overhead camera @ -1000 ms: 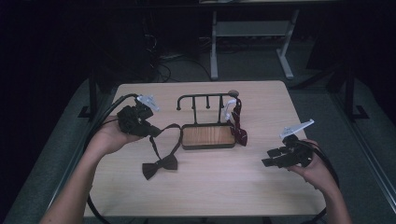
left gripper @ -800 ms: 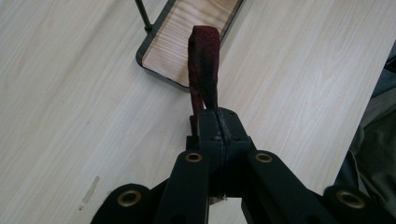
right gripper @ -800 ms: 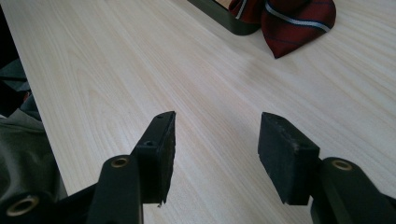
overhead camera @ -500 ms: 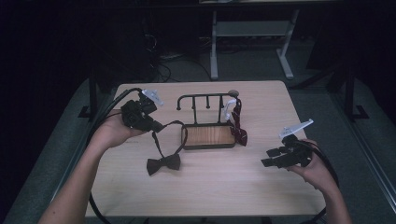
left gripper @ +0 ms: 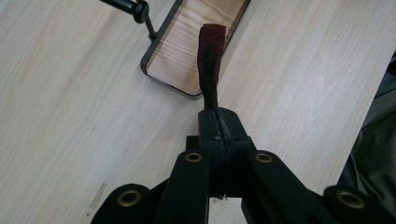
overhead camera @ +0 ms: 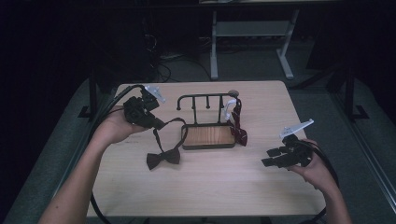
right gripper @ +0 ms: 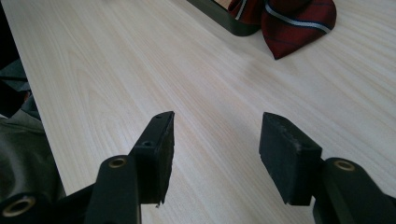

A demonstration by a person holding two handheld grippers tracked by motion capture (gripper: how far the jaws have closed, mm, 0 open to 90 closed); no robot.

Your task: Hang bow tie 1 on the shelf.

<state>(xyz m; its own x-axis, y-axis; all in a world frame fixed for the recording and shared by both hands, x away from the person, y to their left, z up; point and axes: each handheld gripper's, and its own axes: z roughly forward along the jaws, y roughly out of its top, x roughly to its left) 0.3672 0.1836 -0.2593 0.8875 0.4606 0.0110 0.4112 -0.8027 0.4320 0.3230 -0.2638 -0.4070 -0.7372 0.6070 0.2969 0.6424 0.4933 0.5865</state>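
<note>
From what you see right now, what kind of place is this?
Probably a lab or workshop set up for recording, not a home. A light wooden table stands in a dark room, with loose cables on the floor behind it and a metal desk frame further back.

Black left gripper (left gripper: 218, 122), brass-ringed rivets (bare forearms), trailing cable.

A pale wooden table (overhead camera: 210, 186) carries a rack (overhead camera: 208, 136) and a bow tie (overhead camera: 163, 158).
</note>
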